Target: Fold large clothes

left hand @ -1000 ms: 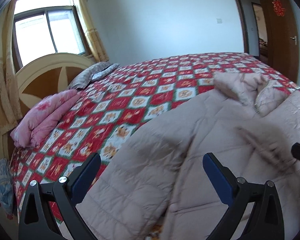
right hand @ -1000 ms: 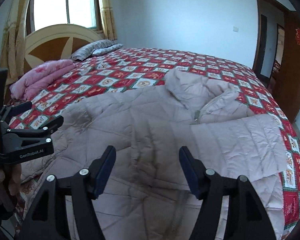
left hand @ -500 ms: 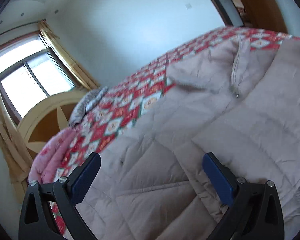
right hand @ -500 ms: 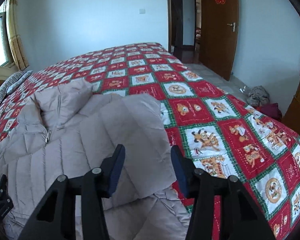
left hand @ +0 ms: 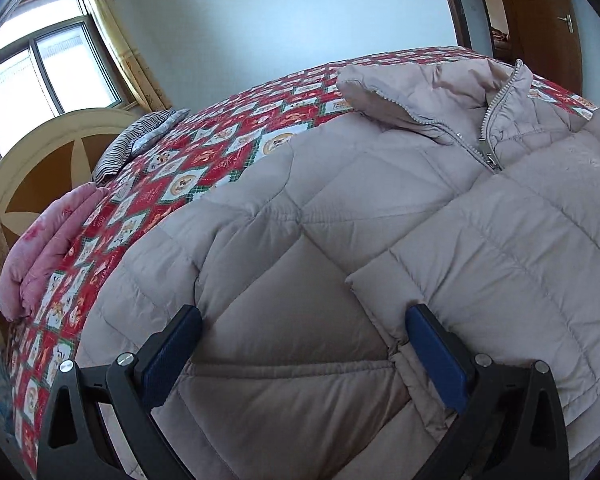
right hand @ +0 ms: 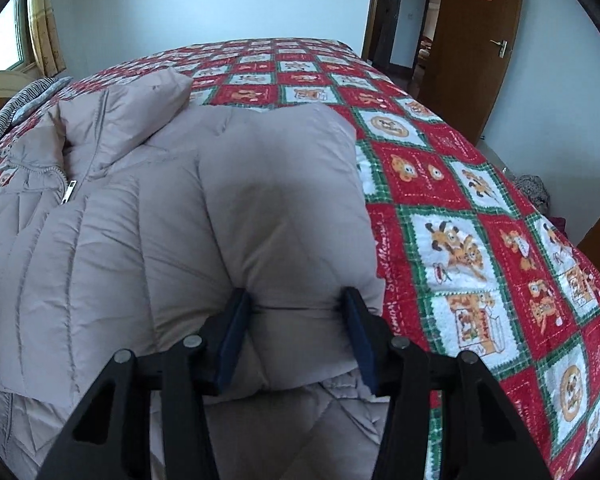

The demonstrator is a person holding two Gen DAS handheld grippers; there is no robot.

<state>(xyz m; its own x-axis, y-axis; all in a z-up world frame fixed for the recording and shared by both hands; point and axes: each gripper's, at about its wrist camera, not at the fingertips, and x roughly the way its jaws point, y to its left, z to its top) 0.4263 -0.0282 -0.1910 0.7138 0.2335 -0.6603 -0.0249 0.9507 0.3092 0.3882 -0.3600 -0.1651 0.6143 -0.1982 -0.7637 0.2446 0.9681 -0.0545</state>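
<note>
A large beige quilted down jacket (left hand: 380, 200) lies front up on the bed, its collar and zipper pull (left hand: 490, 158) toward the far side. My left gripper (left hand: 303, 312) hovers open and wide just over the jacket's lower left part, with puffy fabric below the gap and no pad pressing on it. In the right wrist view a sleeve (right hand: 284, 200) is folded over the jacket (right hand: 100, 260) along its right side. My right gripper (right hand: 296, 294) is shut on the near end of that sleeve, and the padding bulges out between the blue pads.
A red patchwork quilt (right hand: 480, 220) covers the bed. A folded pink blanket (left hand: 40, 248) and a striped pillow (left hand: 140, 140) lie by the round headboard (left hand: 40, 168). A wooden door (right hand: 472, 40) stands at the far right. Some clothes (right hand: 534, 192) lie on the floor.
Both grippers came down closer to the jacket. The right one swung to the jacket's right side, narrowed its jaws and took hold of the folded sleeve. The left one stayed open.
</note>
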